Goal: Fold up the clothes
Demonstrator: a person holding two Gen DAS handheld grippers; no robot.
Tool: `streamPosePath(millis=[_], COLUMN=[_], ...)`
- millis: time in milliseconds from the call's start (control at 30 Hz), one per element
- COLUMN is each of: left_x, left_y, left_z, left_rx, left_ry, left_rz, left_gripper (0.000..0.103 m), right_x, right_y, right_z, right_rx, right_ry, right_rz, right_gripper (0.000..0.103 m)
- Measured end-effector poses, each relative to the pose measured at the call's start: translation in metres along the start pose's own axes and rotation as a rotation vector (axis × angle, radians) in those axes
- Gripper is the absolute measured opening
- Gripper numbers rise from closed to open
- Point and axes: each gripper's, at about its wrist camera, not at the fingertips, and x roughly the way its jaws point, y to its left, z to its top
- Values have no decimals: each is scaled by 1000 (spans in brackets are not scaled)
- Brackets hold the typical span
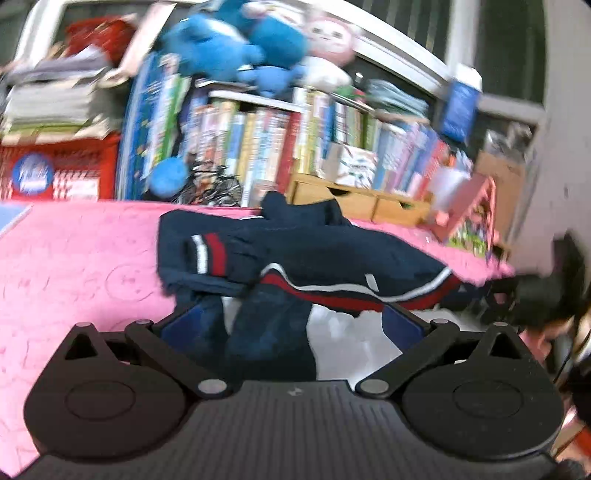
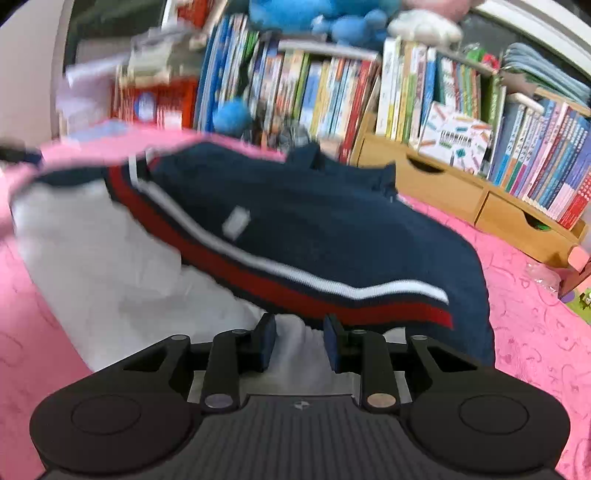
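Straddling a hanging navy fold, the left gripper (image 1: 291,321) stood wide open, pads apart from the cloth. The right gripper (image 2: 299,343) was narrowly parted with white fabric (image 2: 110,280) between its pads; whether it pinched, I cannot tell. Beyond both lay the navy sweater (image 2: 314,236) on pink bedding (image 2: 535,325), with bookshelves (image 2: 424,92) farthest.

A sweater (image 2: 314,229) lies just ahead of the right gripper (image 2: 300,345), spread over a white garment (image 2: 110,266) that reaches out to the gripper's left. Both rest on a bedspread (image 2: 535,332). Beyond the sweater stands a bookshelf (image 2: 332,92), with plush toys (image 2: 317,14) on top. Wooden drawers (image 2: 461,192) sit ahead to the right. In the left wrist view, the sweater drapes across the left gripper (image 1: 291,321).
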Motion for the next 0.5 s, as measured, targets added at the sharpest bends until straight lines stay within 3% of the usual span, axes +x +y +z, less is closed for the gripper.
streamPosePath(millis=[133, 233, 367, 500], left_x=[22, 38, 39, 39], left_y=[-5, 1, 8, 9], left_z=[-11, -22, -20, -19], left_rx=[42, 58, 48, 88], left_ry=[87, 168, 188, 189], left_rz=[78, 187, 234, 298], left_gripper=[103, 103, 103, 103], right_x=[-41, -61, -56, -64], right_y=[-14, -5, 4, -45], right_z=[-5, -17, -42, -68], right_rx=[135, 106, -3, 122], right_ry=[-116, -105, 30, 86], right_rz=[90, 107, -61, -268], right_gripper=[36, 35, 33, 27])
